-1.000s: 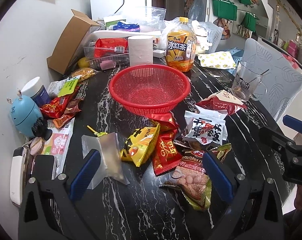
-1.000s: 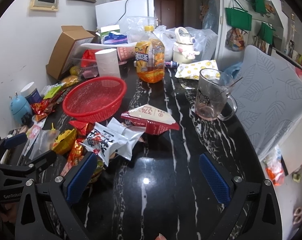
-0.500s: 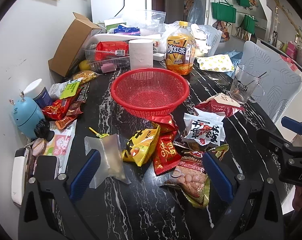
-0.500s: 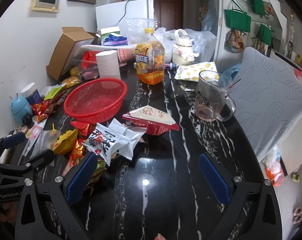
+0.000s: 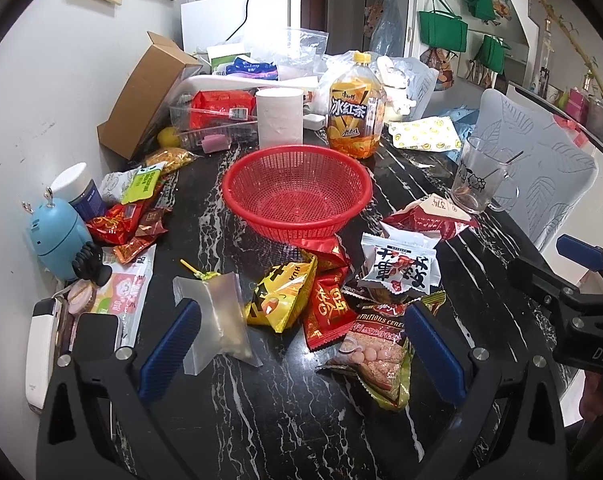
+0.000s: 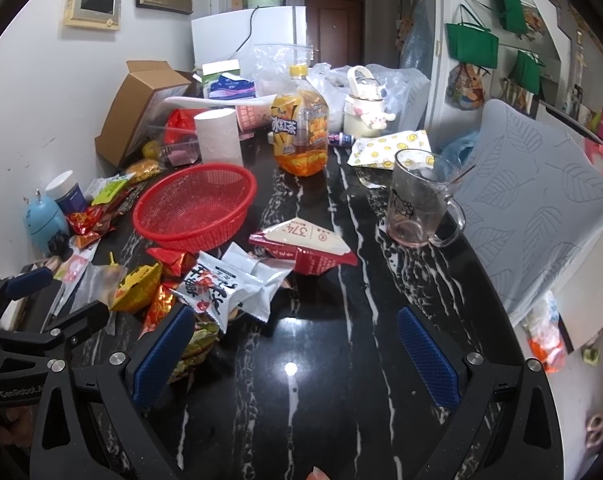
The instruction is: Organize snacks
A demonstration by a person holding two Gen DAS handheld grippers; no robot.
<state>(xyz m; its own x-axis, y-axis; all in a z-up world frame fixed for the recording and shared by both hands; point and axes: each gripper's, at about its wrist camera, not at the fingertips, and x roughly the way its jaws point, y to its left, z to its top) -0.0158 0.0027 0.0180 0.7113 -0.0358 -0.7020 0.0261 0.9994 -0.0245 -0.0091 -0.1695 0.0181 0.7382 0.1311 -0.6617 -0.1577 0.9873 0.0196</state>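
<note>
Left gripper (image 5: 301, 340): jaws spread wide, holding nothing, poised over the near edge of the black marble table (image 5: 285, 420). Between its blue pads (image 5: 169, 354) lie a clear zip bag (image 5: 217, 320), a yellow snack packet (image 5: 279, 296), a red foil packet (image 5: 325, 312) and a cereal packet (image 5: 375, 348), all flat on the table. Right gripper (image 6: 295, 356): jaws likewise wide apart and empty, over bare tabletop; its left pad (image 6: 161, 356) sits just beside the snack pile. Beyond the pile: a white packet with red and black characters (image 5: 399, 266), partly overlapping the others, and a red-and-white wedge-shaped packet (image 6: 305, 244) lying apart to the right. Red mesh basket (image 5: 297, 192): upright, empty, just behind the pile. Further back: iced tea bottle (image 5: 355, 116), paper roll (image 5: 279, 116), cardboard box (image 5: 141, 96). Right side: glass mug (image 6: 417, 200). Left edge by the wall: more red snack packets (image 5: 117, 224) and a blue gadget (image 5: 57, 236).
</note>
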